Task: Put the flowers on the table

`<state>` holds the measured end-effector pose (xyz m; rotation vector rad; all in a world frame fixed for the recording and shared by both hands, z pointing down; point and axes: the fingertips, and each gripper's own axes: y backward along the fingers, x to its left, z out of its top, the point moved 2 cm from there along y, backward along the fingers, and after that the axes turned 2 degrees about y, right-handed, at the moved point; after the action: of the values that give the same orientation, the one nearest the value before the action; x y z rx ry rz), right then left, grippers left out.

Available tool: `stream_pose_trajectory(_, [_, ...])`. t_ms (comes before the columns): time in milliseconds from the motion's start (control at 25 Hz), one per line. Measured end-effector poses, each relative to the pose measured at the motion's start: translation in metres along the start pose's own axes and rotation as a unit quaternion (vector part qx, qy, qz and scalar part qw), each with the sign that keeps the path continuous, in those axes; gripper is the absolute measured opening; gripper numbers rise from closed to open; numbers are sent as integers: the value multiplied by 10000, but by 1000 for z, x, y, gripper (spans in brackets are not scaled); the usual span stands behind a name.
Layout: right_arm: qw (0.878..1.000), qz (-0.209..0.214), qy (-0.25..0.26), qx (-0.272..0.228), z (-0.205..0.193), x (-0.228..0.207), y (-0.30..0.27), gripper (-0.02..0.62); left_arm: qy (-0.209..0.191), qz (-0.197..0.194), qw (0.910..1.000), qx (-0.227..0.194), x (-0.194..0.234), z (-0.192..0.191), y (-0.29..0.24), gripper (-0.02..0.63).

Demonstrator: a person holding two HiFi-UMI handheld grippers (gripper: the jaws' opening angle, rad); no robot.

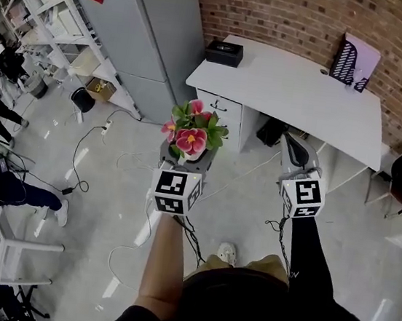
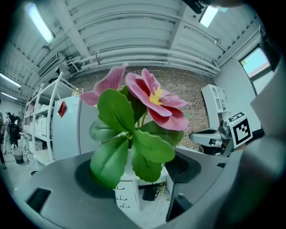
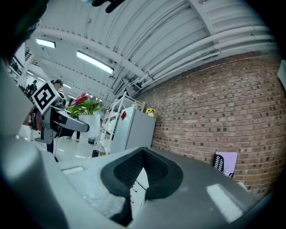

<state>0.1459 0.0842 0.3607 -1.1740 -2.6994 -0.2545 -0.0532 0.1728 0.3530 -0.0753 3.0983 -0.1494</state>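
**Left gripper.** The left gripper is closed on the base of the pink artificial flowers with broad green leaves. In the left gripper view the two dark pads stand wide apart, one on each side of the plant, and the leaves fill the gap between them. The right gripper view shows a white pot under the foliage; the leaves hide most of it in the left gripper view. The plant stands upright in the grip.

**Right gripper.** The right gripper is empty. Its jaws are drawn together, with the black ribbed pads meeting at the tips and only a thin slit behind them. It is held level with the left gripper and well apart from it.

**Position of the flowers.** The flowers are in the air above the pale grey floor, short of the near left corner of the white rectangular desk. They do not touch the desk.

**Desk.**
- A small black rectangular box sits at the far left corner.
- A purple and black slotted file holder stands at the far right corner, against the red brick wall.

**Surroundings.** A tall grey metal cabinet stands to the left of the desk, with a white open shelving rack beyond it.
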Motion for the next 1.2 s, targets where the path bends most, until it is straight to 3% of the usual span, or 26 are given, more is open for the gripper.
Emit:
stream_pose_trajectory(560, [9998,157,-4,120,-21,-17,-110,-2,285,-50,9995,101,57,-7,-82,339])
stream_pose_trajectory(1200, [9972,718,-161,-165,-51,-86,-347,-2,161,378,9991,64,156,8,-274,339])
